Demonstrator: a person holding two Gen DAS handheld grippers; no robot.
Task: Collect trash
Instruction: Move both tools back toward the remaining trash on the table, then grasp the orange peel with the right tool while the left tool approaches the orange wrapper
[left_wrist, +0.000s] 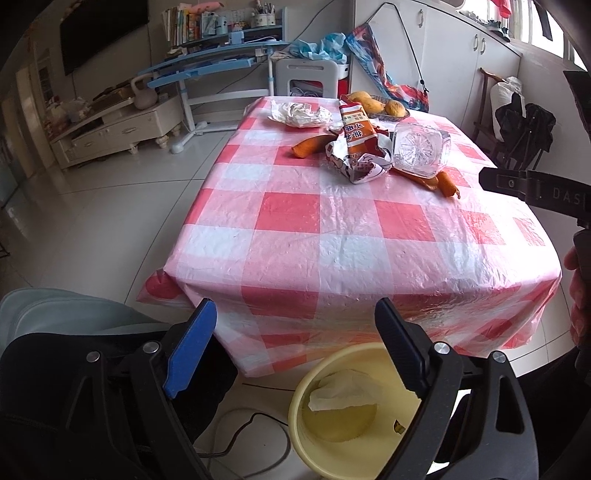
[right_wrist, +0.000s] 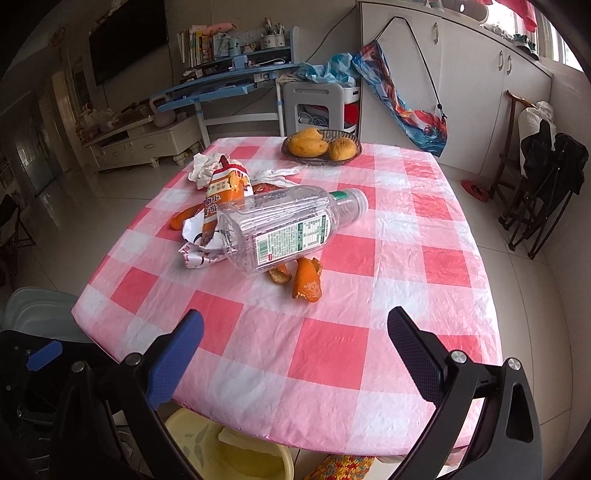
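left claw (left_wrist: 295, 343) view alone shows tissue (left_wrist: 340, 393) inside bucket (left_wrist: 295, 413).

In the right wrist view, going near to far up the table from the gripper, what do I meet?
Right gripper, open and empty → orange peel → clear plastic bottle lying on its side → basket of mangoes at the far edge. The snack wrapper and crumpled paper sit left of the bottle, overlapping it in depth.
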